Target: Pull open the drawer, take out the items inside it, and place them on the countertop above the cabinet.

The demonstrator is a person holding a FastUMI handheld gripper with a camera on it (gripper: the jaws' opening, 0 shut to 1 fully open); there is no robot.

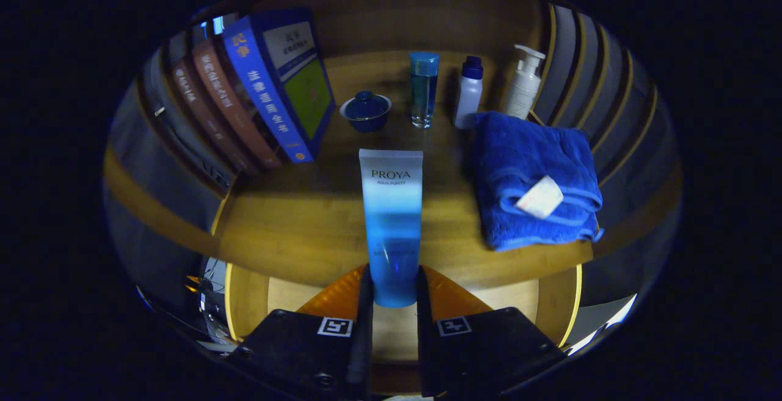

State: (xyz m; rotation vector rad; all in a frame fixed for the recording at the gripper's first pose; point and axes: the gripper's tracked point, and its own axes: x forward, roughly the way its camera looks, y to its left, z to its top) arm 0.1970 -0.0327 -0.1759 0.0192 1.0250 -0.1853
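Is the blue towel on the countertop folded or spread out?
Folded: the blue towel lies in stacked layers beside the tube that the gripper grips.

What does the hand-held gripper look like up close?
The hand-held gripper has two flat, upright fingers set side by side. Behind each sits a chunky dark block with a small square black-and-white marker on top. See-through orange wedge pieces slope out beside the fingers, and round screws dot the blocks.

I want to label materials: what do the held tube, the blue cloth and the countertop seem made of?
The tube, gripped between the fingers, looks like soft plastic: smooth, slightly glossy. The blue cloth, folded, looks like terry fabric: fuzzy pile. The countertop seems to be wood or wood veneer: warm grain, dull sheen.
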